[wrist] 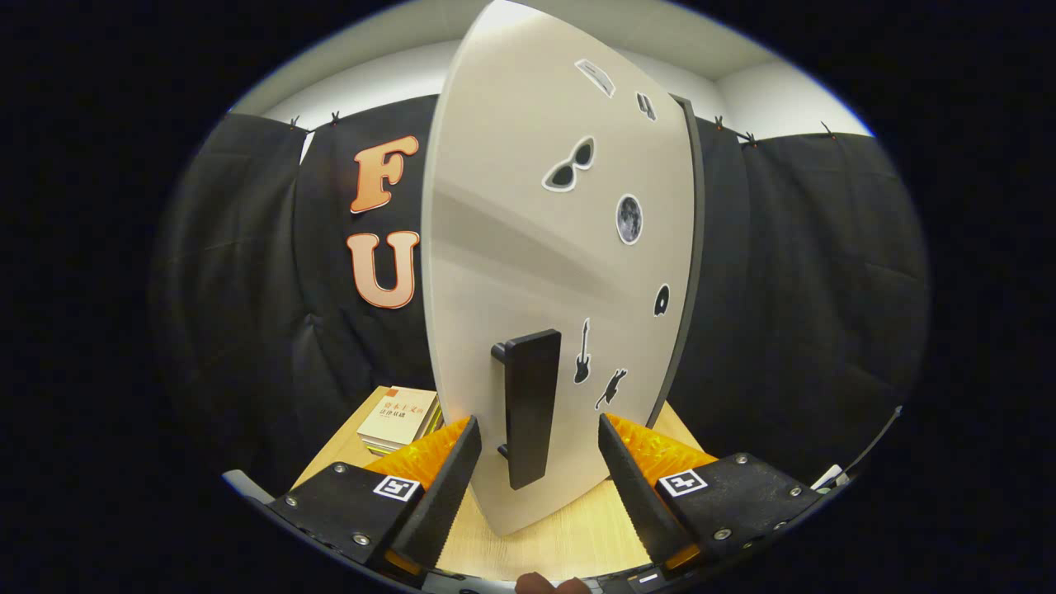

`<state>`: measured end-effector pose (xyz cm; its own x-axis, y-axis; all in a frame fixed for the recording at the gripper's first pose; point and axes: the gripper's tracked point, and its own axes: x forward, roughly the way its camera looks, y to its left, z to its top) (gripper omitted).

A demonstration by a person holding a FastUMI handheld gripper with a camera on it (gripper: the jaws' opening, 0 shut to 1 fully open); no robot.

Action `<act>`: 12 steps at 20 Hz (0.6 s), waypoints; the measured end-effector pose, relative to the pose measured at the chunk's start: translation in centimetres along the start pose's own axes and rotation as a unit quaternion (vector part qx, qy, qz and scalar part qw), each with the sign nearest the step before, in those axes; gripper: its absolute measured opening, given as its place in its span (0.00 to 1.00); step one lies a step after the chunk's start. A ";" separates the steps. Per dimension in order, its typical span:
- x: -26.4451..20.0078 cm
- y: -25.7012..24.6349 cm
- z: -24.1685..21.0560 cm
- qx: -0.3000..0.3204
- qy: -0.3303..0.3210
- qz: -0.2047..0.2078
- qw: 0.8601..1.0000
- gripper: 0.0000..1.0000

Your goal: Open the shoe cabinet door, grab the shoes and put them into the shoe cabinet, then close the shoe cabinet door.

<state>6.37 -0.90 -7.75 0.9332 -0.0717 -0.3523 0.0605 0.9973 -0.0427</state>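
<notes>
The gripper (539, 429) stands spread wide, its fingers (450, 470) either side of the dark handle (528, 404) on the pale shoe cabinet door (511, 247), touching nothing. The door stands on the wooden table (569, 536), books (398, 419) near the table's far left edge. I judge this the door-handling step; next, close on the handle and swing.

Fisheye camera rides on gripper (540, 445), low above wooden tabletop (569, 536), facing forward along two spread fingers. Very close to cabinet door (528, 247) (handle (528, 404) between fingers, untouched), seen at slant. Beyond: black cloth wall (808, 272), books (398, 419) at door's foot.
</notes>
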 end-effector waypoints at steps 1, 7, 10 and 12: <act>0.6 0.3 -0.1 -0.004 0.005 0.001 1.000 0.90; 4.2 2.9 1.0 0.003 0.012 0.031 0.999 0.89; 5.4 3.7 1.3 -0.001 0.007 0.047 0.999 0.89; 6.6 4.4 1.7 0.000 0.003 0.057 0.998 0.89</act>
<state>13.44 3.08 -8.67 0.9320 0.0430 -0.3598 -0.0469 0.9989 -0.0021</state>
